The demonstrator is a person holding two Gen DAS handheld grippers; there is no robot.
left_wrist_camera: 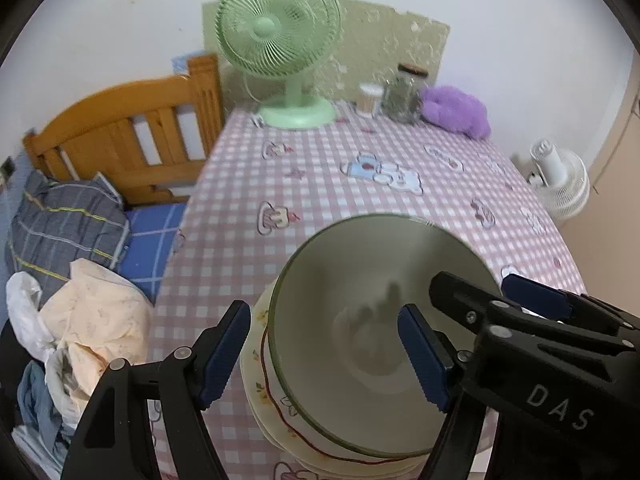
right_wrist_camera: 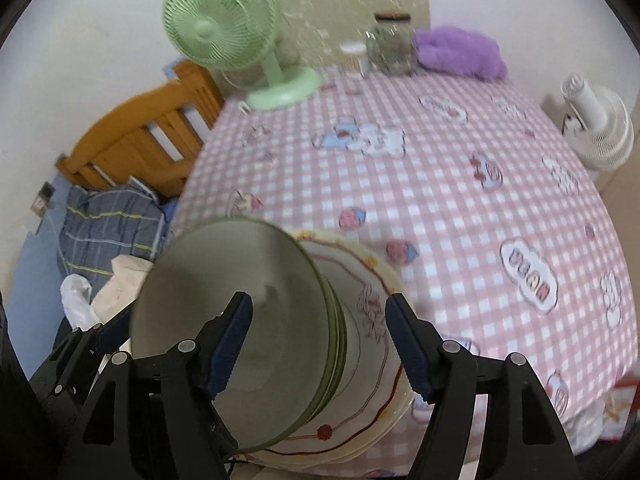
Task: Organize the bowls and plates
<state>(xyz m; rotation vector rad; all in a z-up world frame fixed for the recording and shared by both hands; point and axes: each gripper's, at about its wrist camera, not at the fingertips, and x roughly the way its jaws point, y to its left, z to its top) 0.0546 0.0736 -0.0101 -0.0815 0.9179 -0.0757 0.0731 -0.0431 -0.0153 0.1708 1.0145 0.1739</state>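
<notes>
A stack of green bowls [left_wrist_camera: 360, 280] [right_wrist_camera: 240, 272] sits on a pile of cream plates [left_wrist_camera: 264, 380] [right_wrist_camera: 368, 288] with a red line and flower pattern, near the front edge of the table. My left gripper [left_wrist_camera: 324, 356] is open and straddles the bowls' left rim, one finger outside and one over the inside, pads clear of it. My right gripper [right_wrist_camera: 320, 348] is open too, astride the bowls' right rim without touching. In the left wrist view the right gripper [left_wrist_camera: 476, 286] reaches over the bowl's right side.
The table wears a pink checked cloth [left_wrist_camera: 320, 160]. At its far edge stand a green fan [left_wrist_camera: 280, 32], a small white container [left_wrist_camera: 370, 98], a glass jar [left_wrist_camera: 404, 92] and a purple fluffy thing [left_wrist_camera: 456, 110]. A wooden bed [left_wrist_camera: 120, 132] with bedding lies left; a white fan [left_wrist_camera: 560, 184] stands right.
</notes>
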